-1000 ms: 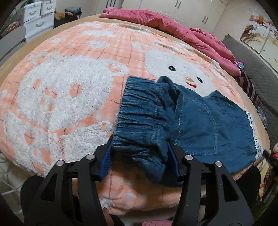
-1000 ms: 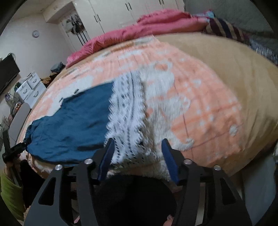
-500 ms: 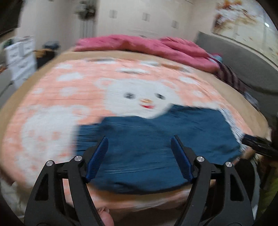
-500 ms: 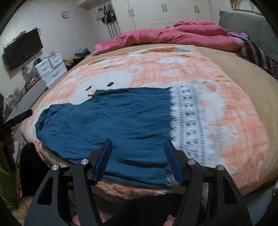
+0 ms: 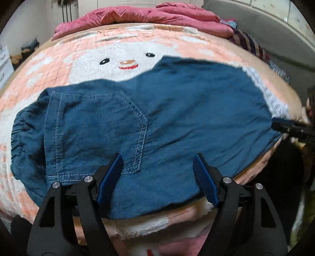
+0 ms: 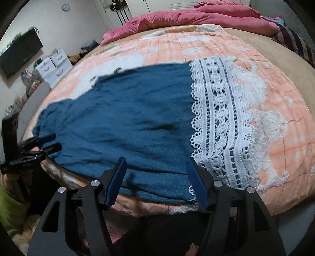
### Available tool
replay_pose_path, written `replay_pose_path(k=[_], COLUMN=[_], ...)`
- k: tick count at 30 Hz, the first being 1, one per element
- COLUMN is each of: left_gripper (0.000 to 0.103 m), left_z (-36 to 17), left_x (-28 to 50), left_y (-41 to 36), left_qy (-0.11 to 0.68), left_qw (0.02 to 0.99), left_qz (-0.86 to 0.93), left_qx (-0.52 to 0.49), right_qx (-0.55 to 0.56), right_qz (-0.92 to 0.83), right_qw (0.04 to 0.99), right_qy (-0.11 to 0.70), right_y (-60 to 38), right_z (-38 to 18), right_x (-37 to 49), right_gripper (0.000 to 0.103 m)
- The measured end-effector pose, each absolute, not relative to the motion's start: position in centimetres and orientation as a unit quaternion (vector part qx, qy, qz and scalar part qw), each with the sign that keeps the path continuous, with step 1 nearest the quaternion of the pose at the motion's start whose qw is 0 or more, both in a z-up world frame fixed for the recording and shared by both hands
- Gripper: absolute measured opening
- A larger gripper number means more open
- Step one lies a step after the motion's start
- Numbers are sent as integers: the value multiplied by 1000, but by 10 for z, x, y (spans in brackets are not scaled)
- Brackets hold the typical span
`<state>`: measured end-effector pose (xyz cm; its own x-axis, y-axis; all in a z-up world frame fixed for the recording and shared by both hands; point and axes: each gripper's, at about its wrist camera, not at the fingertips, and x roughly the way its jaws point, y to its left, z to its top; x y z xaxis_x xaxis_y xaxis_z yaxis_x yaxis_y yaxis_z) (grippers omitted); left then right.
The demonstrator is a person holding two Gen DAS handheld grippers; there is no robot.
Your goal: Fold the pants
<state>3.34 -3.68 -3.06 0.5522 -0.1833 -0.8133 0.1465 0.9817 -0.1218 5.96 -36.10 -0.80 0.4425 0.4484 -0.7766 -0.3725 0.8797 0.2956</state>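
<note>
Blue denim pants (image 5: 167, 118) lie flat across the near edge of the bed, elastic waistband (image 5: 21, 137) at the left, a back pocket (image 5: 110, 128) facing up. Their white lace hem (image 6: 220, 126) is at the right end. My left gripper (image 5: 158, 159) is open and empty, just over the pants' near edge by the pocket. My right gripper (image 6: 156, 162) is open and empty, over the near edge beside the lace. The left gripper also shows in the right wrist view (image 6: 39, 145); the right one shows in the left wrist view (image 5: 291, 128).
The pants rest on a peach and white fleece blanket (image 5: 88, 57) with a bear face. A pink quilt (image 6: 187, 17) is piled at the bed's far side. White drawers (image 6: 53, 65) and a wall TV (image 6: 19, 53) stand at the left.
The left gripper let go of the bunched waistband and pulled back; the pants now lie spread flat. The right gripper came off the lace hem and moved in low over the near edge.
</note>
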Motion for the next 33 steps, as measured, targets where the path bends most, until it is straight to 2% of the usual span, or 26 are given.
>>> replay_pose_path(k=[2,3,9,18,21,23,25,27,28,30,33], left_gripper=[70,73,73,78,78,78,78,75,70,68,67], left_z=[-8,0,23,18,5,-4,-11,-22,-26,-35,-41], left_x=[37,41,93,166,187,196,203,209,210,211,209], left_y=[-34,-36,-41,-52,-53,-53,-53,-49,-49,-48,-51], left_qy=[437,427,406,431,452,462,470,479,483,490,490], left_qw=[891,896,906,896,885,879,873,867,865,857,856], left_qz=[-118,-119,-116,-97,-98,-107,-115,-112,-113,-130,-146], left_qx=[-30,-27,-40,-36,-47,-53,-63,-73,-76,-88,-82], right_qx=[49,56,105,138,186,207,212,196,175,155,117], right_qz=[241,233,197,189,206,214,227,238,246,273,299], right_qw=[867,878,890,861,834,822,810,807,814,827,850], right_qy=[434,415,398,452,476,486,497,504,497,467,418], right_y=[-371,-378,-408,-419,-424,-425,-423,-414,-408,-400,-393], right_z=[12,23,42,15,-2,-11,-20,-24,-23,-13,1], right_x=[62,66,115,196,218,229,239,240,236,221,198], right_gripper=[69,75,75,75,75,68,50,49,44,35,33])
